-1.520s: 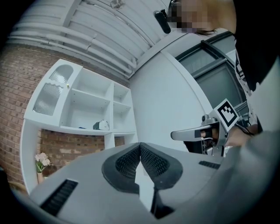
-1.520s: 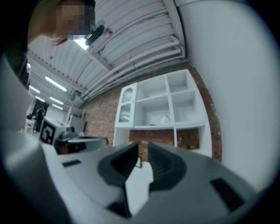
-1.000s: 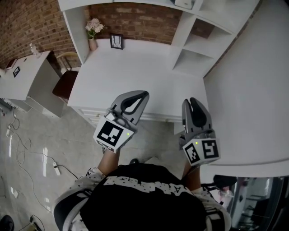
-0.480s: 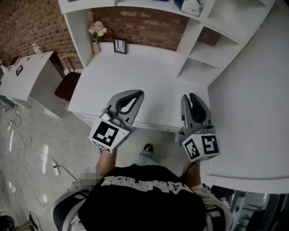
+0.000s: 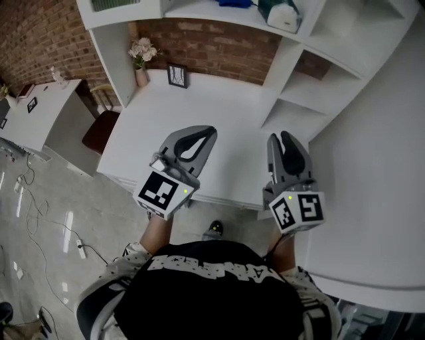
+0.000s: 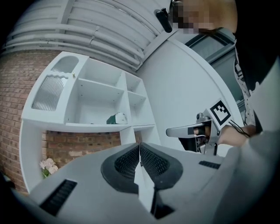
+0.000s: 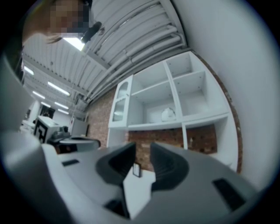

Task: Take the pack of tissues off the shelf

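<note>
The pack of tissues (image 5: 282,12), green and white, lies on the white shelf (image 5: 219,16) above the desk, at the top of the head view. It also shows small in the left gripper view (image 6: 116,118) and the right gripper view (image 7: 168,114). My left gripper (image 5: 199,133) hovers over the desk's front, far short of the pack, shut with nothing in it (image 6: 139,151). My right gripper (image 5: 289,139) is level with it; its jaws have just been opening and stand apart with nothing between them (image 7: 143,151).
Below the shelf stands a white desk (image 5: 199,99) with a flower vase (image 5: 141,56) and a small picture frame (image 5: 176,75) at its back. Open shelf compartments (image 5: 299,99) rise at the right beside a white wall. A chair (image 5: 99,126) and side table (image 5: 33,113) stand left.
Both grippers have moved forward over the desk towards the shelf. The right jaws have parted a little. The head view has tilted up, bringing the shelf and pack into sight.
</note>
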`<state>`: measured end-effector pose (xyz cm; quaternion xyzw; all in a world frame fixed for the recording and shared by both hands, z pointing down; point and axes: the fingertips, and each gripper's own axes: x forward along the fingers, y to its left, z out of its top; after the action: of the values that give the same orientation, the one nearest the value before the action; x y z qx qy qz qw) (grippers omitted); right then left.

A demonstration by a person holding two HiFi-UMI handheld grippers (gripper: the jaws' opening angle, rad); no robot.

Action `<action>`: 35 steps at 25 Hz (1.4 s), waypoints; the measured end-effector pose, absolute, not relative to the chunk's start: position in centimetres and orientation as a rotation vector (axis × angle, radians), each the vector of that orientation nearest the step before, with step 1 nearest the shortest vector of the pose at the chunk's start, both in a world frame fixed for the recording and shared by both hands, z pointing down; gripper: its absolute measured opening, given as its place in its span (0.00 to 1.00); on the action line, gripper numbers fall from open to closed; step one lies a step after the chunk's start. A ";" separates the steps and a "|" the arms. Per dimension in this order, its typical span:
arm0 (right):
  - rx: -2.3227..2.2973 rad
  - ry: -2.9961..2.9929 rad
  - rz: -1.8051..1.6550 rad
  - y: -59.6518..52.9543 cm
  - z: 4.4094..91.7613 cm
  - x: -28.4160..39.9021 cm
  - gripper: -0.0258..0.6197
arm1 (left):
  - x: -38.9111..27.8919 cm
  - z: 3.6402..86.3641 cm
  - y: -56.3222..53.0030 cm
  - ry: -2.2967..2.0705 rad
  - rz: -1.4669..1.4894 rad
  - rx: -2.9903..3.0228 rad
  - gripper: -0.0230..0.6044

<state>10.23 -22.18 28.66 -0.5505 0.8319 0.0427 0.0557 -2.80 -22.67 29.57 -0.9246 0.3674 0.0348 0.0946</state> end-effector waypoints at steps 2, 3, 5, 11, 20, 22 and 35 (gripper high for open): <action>-1.660 2.527 0.139 -23.2 28.4 10.8 0.21 | -2.0 29.2 -23.6 1.085 0.099 -2.734 0.09; -1.658 2.528 0.148 -23.8 28.2 11.0 0.21 | -1.6 29.0 -24.1 1.083 0.098 -2.733 0.09; -1.657 2.529 0.171 -24.8 27.6 11.6 0.22 | -0.9 28.6 -25.1 1.081 0.100 -2.729 0.09; -1.628 2.527 0.249 -28.5 25.4 13.0 0.24 | 1.5 26.7 -28.5 1.052 0.112 -2.692 0.09; -1.647 2.493 0.379 -32.9 21.6 14.6 0.25 | 3.5 22.3 -32.7 1.014 0.182 -2.583 0.09; -1.653 2.478 0.368 -33.7 21.0 14.7 0.26 | 3.7 21.3 -33.7 1.009 0.187 -2.566 0.10; -1.744 2.392 0.427 -40.5 15.7 15.2 0.29 | 6.1 16.9 -41.6 0.954 0.142 -2.528 0.27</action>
<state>15.24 -40.53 15.73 -0.5815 0.7974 0.1423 0.0755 6.09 -41.56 16.86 -0.9122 0.3442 0.0513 0.2161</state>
